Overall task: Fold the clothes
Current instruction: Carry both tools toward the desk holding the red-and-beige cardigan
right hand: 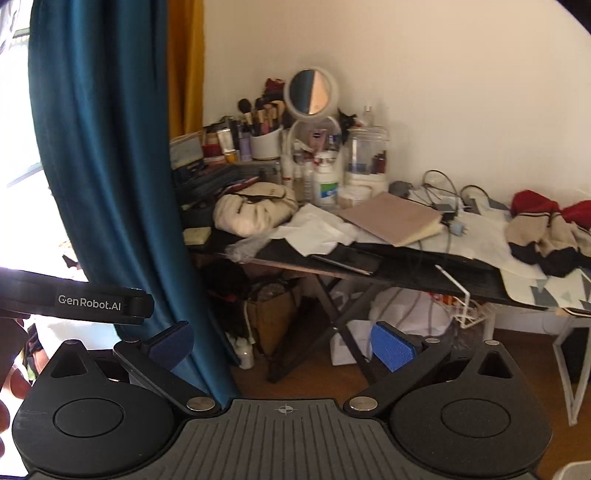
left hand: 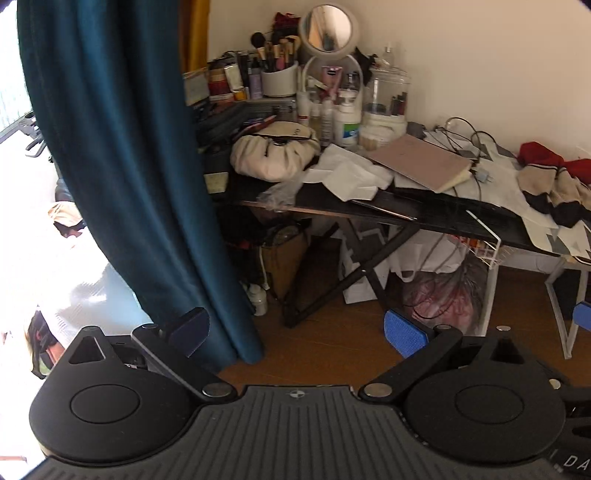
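A crumpled red, beige and black garment point(left hand: 554, 184) lies on the right end of a cluttered table point(left hand: 443, 212); it also shows in the right wrist view point(right hand: 546, 232). My left gripper point(left hand: 295, 330) is open and empty, held in the air well short of the table, above the wooden floor. My right gripper point(right hand: 282, 345) is open and empty too, also away from the table. A blue pad of the right gripper point(left hand: 583, 315) shows at the right edge of the left wrist view. Neither gripper touches the garment.
A teal curtain point(left hand: 122, 166) hangs at the left, close to both left fingers. The table holds a mirror point(left hand: 327, 29), cosmetics, a cream bag point(left hand: 275, 153), a pink notebook point(left hand: 421, 166), papers and cables. Bags and a box sit under it. A white frame point(right hand: 569, 369) stands at the right.
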Available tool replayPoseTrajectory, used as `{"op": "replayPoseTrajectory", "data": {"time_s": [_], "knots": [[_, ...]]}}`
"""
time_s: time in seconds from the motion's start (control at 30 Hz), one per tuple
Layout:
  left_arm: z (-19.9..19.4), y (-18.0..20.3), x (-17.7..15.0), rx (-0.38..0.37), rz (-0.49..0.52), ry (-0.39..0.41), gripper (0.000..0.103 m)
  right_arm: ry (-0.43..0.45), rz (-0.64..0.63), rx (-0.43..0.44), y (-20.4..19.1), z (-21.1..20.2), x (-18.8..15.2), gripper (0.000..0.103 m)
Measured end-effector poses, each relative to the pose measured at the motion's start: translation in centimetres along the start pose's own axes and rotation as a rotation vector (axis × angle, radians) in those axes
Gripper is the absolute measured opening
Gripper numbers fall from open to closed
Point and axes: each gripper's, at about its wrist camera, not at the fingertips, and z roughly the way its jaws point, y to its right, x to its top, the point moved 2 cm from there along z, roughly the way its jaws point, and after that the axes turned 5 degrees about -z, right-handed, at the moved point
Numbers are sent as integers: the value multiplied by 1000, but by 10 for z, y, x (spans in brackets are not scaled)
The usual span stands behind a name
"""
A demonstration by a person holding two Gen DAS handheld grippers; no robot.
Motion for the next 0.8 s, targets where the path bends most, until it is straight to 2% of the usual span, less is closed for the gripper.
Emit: {"op": "replayPoseTrajectory", "data": {"time_s": [0.17, 0.5, 0.57, 0.7, 0.8], "knots": [[-5, 86, -10, -61, 102, 9, 103, 8, 51, -93, 76, -34, -26, 102], [-15, 231, -40, -219, 197, 0, 103, 6, 167, -252, 216, -103, -79, 102], [-15, 253, -47, -248, 221, -14, 103, -12, 199, -293, 238, -112, -87, 102], [-16, 294, -57, -301, 280, -40, 103, -43, 234, -438, 270, -131, -101, 102], [-15, 320, -62, -331, 318, -35, 103, -46, 265, -512, 287, -140, -110, 102]]}}
